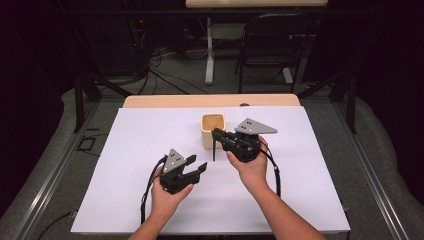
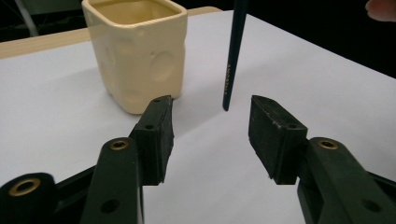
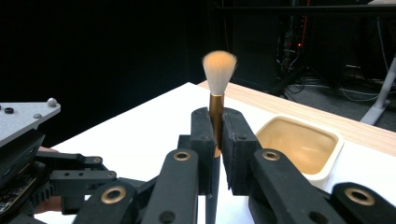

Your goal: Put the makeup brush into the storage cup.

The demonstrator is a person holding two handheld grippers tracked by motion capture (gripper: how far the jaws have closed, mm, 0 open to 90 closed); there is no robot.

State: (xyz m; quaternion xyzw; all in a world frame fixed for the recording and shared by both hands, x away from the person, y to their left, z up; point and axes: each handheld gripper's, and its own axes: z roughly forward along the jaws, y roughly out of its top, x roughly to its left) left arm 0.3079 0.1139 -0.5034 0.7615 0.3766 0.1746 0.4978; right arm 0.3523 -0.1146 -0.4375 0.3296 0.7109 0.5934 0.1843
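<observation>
Nearest the person, the left gripper (image 1: 196, 167) sat low over the white paper-covered table (image 1: 140, 200), held in the left hand (image 1: 167, 197), with a black cable trailing back along the forearm. Its two black jaws stood apart with nothing between them, bare white surface showing in the gap in the left gripper view. No earlier moment can be compared here, so only that open stance was told.

Just beyond those jaws, the slim dark-handled brush (image 2: 233, 56) hung upright, its lower tip close above the table and slightly right of the gap. The right gripper (image 1: 216, 134), held in the right hand (image 1: 250, 167) a little farther up the table, was clamped on that brush: in the right gripper view the two black pads (image 3: 203, 140) pressed together on the gold metal ferrule, and the pale, fluffy bristle head (image 3: 219, 70) stood above them.

Just beside the brush, on the far side, stood the cream-coloured square ceramic cup with dimpled walls (image 1: 213, 131), upright and open at the top, its inside bare as far as the views showed. The brush was outside the cup, near its front corner, not touching it.

Farther off lay the table's light wooden edge (image 1: 210, 101), then a dark chair (image 1: 272, 45) on the floor.
</observation>
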